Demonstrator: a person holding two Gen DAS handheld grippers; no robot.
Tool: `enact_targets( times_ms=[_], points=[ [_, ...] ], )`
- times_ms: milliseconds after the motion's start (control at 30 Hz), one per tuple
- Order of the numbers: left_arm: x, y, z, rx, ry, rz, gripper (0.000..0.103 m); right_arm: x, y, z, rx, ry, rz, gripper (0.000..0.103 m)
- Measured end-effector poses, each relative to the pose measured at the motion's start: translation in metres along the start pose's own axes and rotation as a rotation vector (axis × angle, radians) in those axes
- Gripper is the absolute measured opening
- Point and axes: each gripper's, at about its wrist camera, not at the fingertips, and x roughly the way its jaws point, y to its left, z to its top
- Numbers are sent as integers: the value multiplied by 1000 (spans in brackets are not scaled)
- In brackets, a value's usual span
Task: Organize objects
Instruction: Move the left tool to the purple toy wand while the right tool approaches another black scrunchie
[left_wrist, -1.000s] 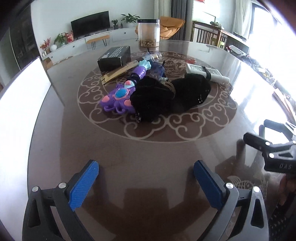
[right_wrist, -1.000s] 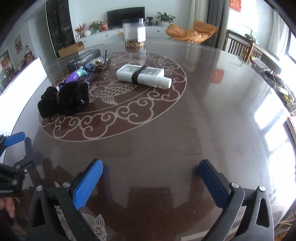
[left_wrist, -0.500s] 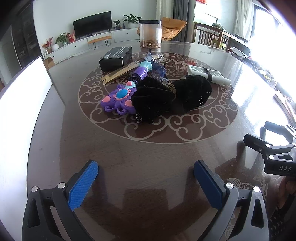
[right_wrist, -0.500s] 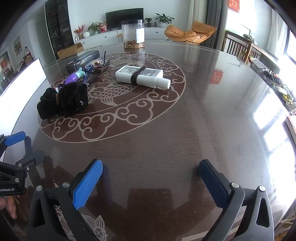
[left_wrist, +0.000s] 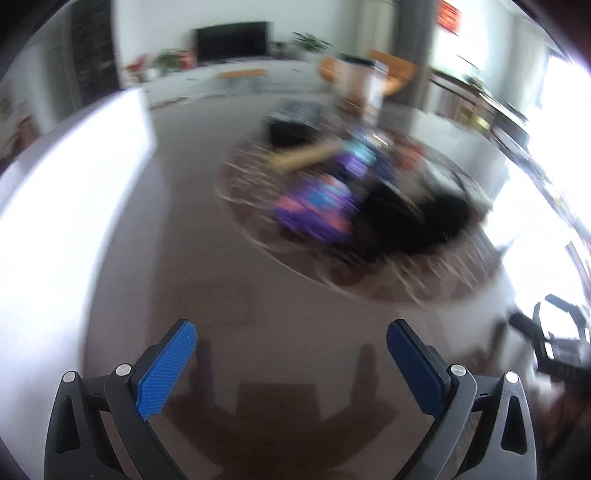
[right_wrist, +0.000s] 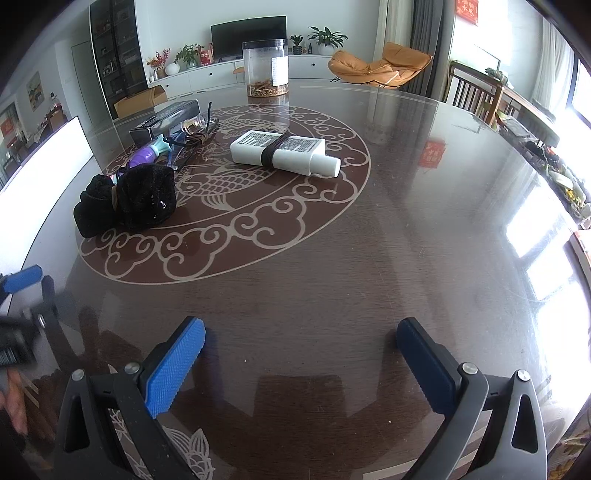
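A pile of objects lies in the middle of the round dark table (right_wrist: 406, 240). A black fuzzy pouch (right_wrist: 129, 201) lies nearest; in the blurred left wrist view it is at the right (left_wrist: 413, 221). A purple toy wand (left_wrist: 317, 210) lies next to it and also shows in the right wrist view (right_wrist: 147, 155). A white bottle with a black band (right_wrist: 284, 152) lies on its side. A black box (right_wrist: 166, 120) sits behind. My left gripper (left_wrist: 291, 345) is open and empty, short of the pile. My right gripper (right_wrist: 301, 341) is open and empty over bare table.
A clear jar (right_wrist: 266, 68) stands at the far side of the table. A small glass bottle (right_wrist: 192, 126) and dark cords (right_wrist: 203, 138) lie by the box. A white panel (left_wrist: 66, 206) runs along the table's left edge. Chairs stand at the far right.
The left wrist view is now motion-blurred: my left gripper swings left, so the pile has shifted right in its view. My right gripper has barely moved. Both stay open.
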Motion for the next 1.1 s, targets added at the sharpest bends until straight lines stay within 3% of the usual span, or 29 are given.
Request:
enact_targets(
  times_ms=[167, 333, 467, 567, 667, 767, 867, 1000, 1067, 1100],
  points=[
    [11, 11, 29, -93, -9, 34, 103, 0, 0, 0, -2, -1, 2, 103],
    [33, -51, 36, 86, 35, 44, 103, 0, 0, 0, -2, -1, 3, 103],
    [21, -88, 28, 206, 10, -11, 103, 0, 0, 0, -3, -1, 3, 103],
    [11, -73, 31, 178, -6, -17, 103, 0, 0, 0, -5, -2, 5, 103],
    [13, -35, 54, 81, -10, -18, 103, 0, 0, 0, -5, -3, 5, 103],
    [37, -15, 75, 33, 82, -99, 103, 0, 0, 0, -4, -2, 6, 103],
    [53, -22, 88, 84, 93, -125, 103, 0, 0, 0, -5, -2, 5, 103],
    [79, -48, 102, 214, 115, -43, 102, 0, 0, 0, -5, -3, 5, 103],
    [86, -53, 105, 235, 123, -28, 78, 0, 0, 0, -5, -3, 5, 103],
    [86, -51, 106, 216, 125, -58, 62, 0, 0, 0, -5, -3, 5, 103]
  ],
)
